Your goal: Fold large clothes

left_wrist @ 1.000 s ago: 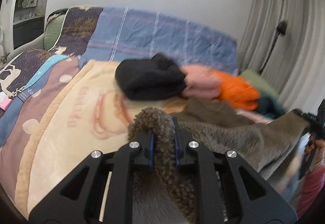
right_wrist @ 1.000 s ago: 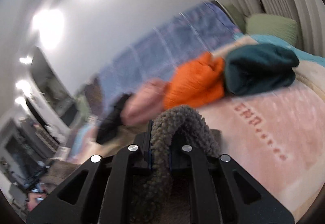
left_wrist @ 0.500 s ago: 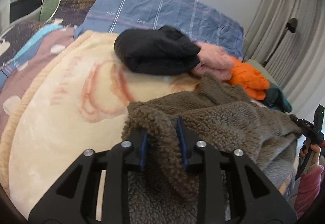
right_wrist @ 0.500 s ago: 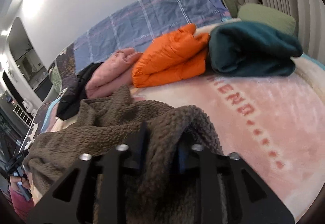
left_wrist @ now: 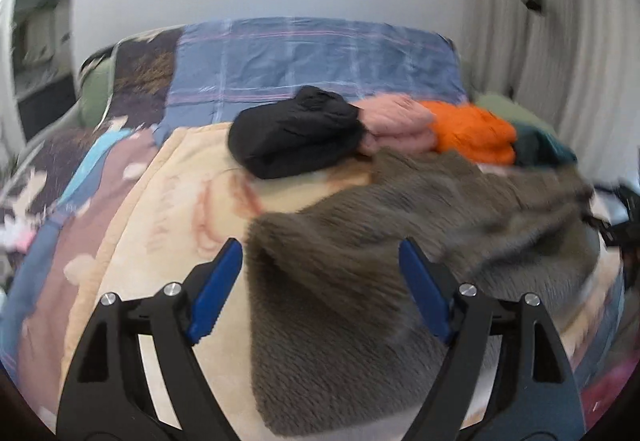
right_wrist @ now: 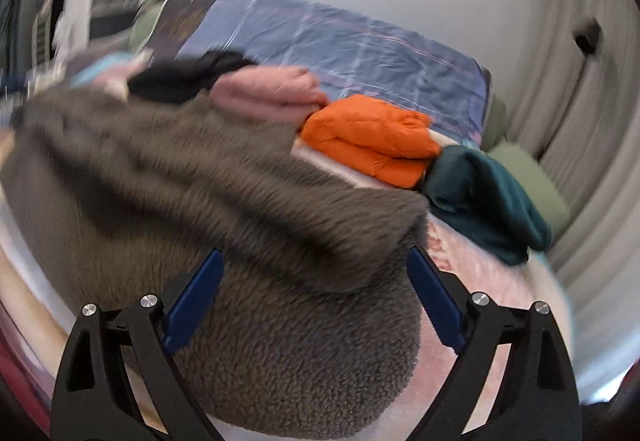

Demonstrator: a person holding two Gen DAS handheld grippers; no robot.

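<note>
A brown fleece garment [left_wrist: 380, 241] lies spread on the bed's cream and pink blanket [left_wrist: 168, 209], with one layer folded over another. My left gripper [left_wrist: 320, 265] is open, its blue-padded jaws wide apart over the garment's left corner, holding nothing. My right gripper [right_wrist: 316, 273] is open too, above the garment [right_wrist: 240, 201] at its right end, where the folded top layer's edge lies between the jaws. The right gripper also shows blurred at the right edge of the left wrist view [left_wrist: 616, 217].
Folded clothes sit in a row behind the garment: black [left_wrist: 296, 133], pink [left_wrist: 396, 125], orange [left_wrist: 472, 137] and dark teal [right_wrist: 488, 201]. A blue plaid quilt [left_wrist: 312, 57] covers the head of the bed. Curtains [left_wrist: 560, 41] hang at the right. A green pillow [right_wrist: 528, 177] lies beside the teal pile.
Both grippers have let go of the fleece and opened wide. The garment, held up a second ago, now lies laid down on the blanket. Both cameras are moving and blurred.
</note>
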